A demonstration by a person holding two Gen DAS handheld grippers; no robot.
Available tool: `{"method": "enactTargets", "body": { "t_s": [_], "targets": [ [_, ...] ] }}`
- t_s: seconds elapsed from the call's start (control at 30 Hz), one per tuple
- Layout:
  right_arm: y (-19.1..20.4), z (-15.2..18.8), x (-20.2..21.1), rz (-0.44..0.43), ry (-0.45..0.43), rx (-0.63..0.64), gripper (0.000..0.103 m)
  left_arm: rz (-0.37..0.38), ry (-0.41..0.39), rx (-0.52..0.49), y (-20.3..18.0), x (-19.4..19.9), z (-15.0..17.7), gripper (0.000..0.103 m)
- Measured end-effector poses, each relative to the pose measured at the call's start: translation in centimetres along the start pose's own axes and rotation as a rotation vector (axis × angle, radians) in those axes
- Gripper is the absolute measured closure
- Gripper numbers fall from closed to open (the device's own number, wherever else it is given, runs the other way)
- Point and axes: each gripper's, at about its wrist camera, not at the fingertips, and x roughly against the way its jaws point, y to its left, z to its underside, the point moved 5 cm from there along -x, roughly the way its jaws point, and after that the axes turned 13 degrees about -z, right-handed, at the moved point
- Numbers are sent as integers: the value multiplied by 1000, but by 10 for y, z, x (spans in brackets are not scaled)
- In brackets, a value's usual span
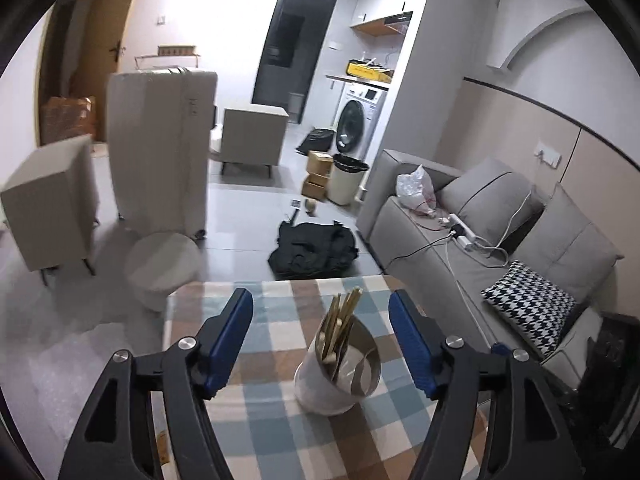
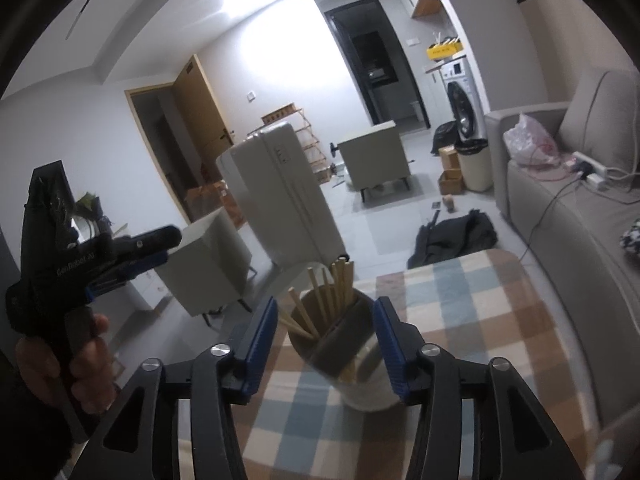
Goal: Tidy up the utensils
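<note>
A white utensil holder [image 1: 320,384] stands upright on the checked tablecloth [image 1: 280,432]. Several wooden chopsticks [image 1: 340,320] and a metal spoon [image 1: 366,364] stand in it. My left gripper [image 1: 322,344] is open and empty, raised above and behind the holder. In the right wrist view the holder [image 2: 360,376] has a divider, and the chopsticks [image 2: 328,300] lean in its left half. My right gripper [image 2: 326,344] is open, its fingers either side of the holder's rim, apart from it. The left gripper [image 2: 132,256] shows far left, held in a hand.
The table's far edge [image 1: 280,280] lies just beyond the holder. A grey sofa [image 1: 500,248] runs along the right. On the floor are a black bag [image 1: 316,248], a round stool [image 1: 164,268], a white suitcase [image 1: 160,152] and cabinets [image 1: 52,200].
</note>
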Motion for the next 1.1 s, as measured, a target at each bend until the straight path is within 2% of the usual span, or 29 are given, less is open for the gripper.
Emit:
{"method": "enactTargets", "body": {
  "t_s": [0.07,0.13,0.27,0.33,0.43,0.63,1.1],
  "targets": [
    [4,0,15,8,-20,6,44,-61,-16,-10,-5,14,8,35],
    [9,0,27,13,-34,16,37,-95,-21,-1,-6,22,14,26],
    [25,-3,50,20,-59,54,30,-179,-35,36,-7,40,26,19],
    [32,-4,61,28,-79,74,18,-207,-42,57,-5,46,29,18],
    [40,-4,74,39,-100,114,9,-230,-52,73,-6,50,32,15],
    [50,3,91,45,-109,147,1,-257,-64,60,-13,61,43,6],
    [56,13,112,54,-128,156,0,-278,-105,11,-27,83,65,5]
  ]
}}
